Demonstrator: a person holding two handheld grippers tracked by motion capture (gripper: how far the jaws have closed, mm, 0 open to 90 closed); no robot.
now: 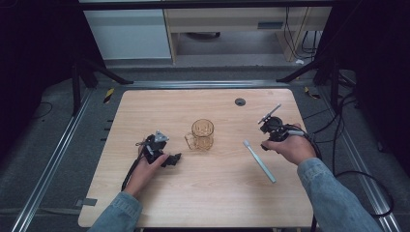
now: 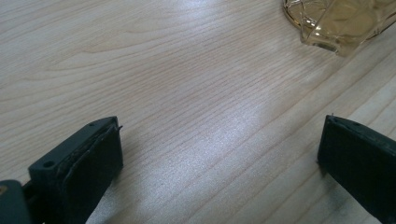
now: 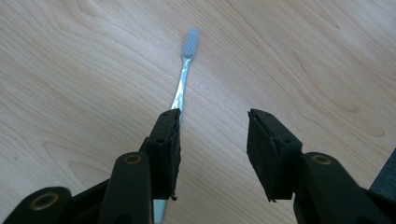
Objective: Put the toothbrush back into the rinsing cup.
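**Lining up on the toothbrush beside the mug**

Reaching for the toothbrush (image 1: 259,161) looks like your step in hand, so bring your right gripper (image 3: 214,140) square over the handle before you close. From the right gripper view the handle runs under the left-hand jaw instead of through the gap, so shift sideways until the handle lies midway between both jaws, then lower until the pads nearly meet the table (image 1: 212,193). Grip the handle near its middle, away from the bristled head, which points away from you towards the amber glass mug (image 1: 202,135).

The toothbrush lies flat on the table, to the right of the mug and apart from it, just beside your right hand (image 1: 288,147).

Your right gripper's jaws stand moderately apart and hold nothing; one sits over the handle, though I cannot tell whether it touches. Your left gripper (image 2: 219,154) has its jaws spread wide over bare wood, empty, with the mug's base at the upper right of its view, well clear of both pads.
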